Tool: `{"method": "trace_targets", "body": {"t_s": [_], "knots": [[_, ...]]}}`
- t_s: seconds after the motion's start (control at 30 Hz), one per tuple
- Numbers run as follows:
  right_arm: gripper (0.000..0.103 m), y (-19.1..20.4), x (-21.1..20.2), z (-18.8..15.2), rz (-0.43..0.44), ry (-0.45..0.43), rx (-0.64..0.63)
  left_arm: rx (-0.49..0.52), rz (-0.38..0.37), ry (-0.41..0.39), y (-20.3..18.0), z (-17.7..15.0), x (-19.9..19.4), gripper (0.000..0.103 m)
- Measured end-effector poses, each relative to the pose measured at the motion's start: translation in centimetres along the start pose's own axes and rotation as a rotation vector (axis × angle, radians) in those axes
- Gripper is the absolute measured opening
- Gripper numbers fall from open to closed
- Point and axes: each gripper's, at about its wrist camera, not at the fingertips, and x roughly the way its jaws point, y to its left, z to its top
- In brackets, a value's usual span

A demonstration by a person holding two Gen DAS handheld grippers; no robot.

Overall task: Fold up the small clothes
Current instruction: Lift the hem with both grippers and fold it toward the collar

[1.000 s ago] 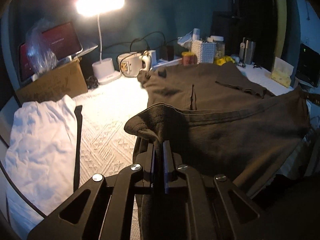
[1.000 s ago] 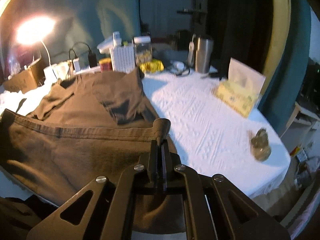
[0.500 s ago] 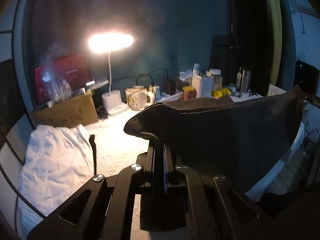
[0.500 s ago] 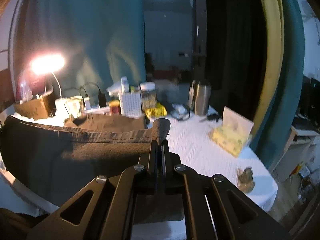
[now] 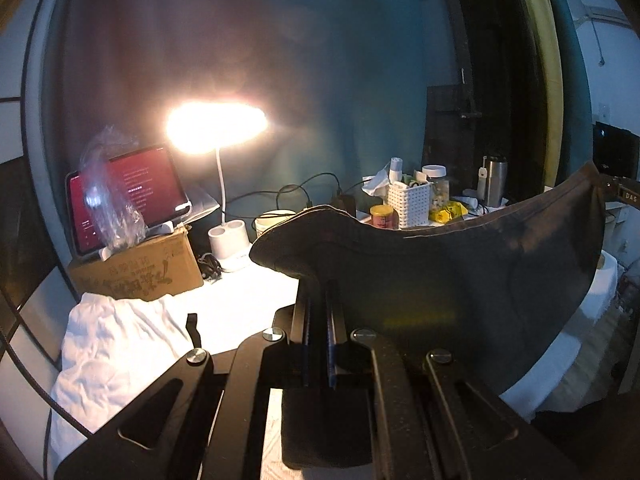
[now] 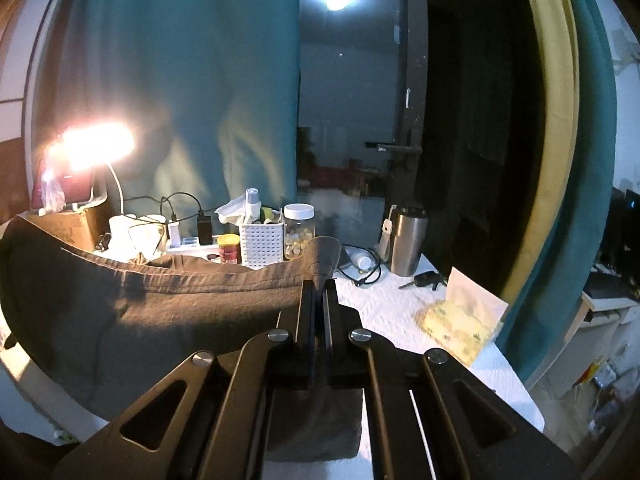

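A dark brown garment [image 5: 460, 280] hangs stretched in the air above the white table, its hemmed edge running between both grippers. My left gripper [image 5: 318, 286] is shut on its left corner, which bulges over the fingertips. In the right wrist view the same garment [image 6: 140, 312] spreads to the left, and my right gripper [image 6: 319, 286] is shut on its right corner. The far end of the cloth still rests on the table near the clutter. A white garment [image 5: 116, 344] lies crumpled on the table at the left.
A lit desk lamp [image 5: 218, 128], a tablet [image 5: 128, 196] on a cardboard box [image 5: 140, 268], mugs, a white basket [image 6: 262, 242], a jar [image 6: 298, 230], a steel tumbler [image 6: 408, 242], keys and a tissue pack [image 6: 460, 320] line the table's back and right side.
Both grippers have risen and tilted up, lifting the brown garment's edge off the table. It lay mostly flat before and now hangs as a curtain between them.
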Motion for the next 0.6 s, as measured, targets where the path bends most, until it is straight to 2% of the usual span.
{"method": "trace_targets", "body": {"t_s": [0.6], "knots": [[0.004,-0.6,8.6,1.9,0.007,0.052,0.024,-0.041,0.051,0.02,1.7,2.1,7.5,0.005]]}}
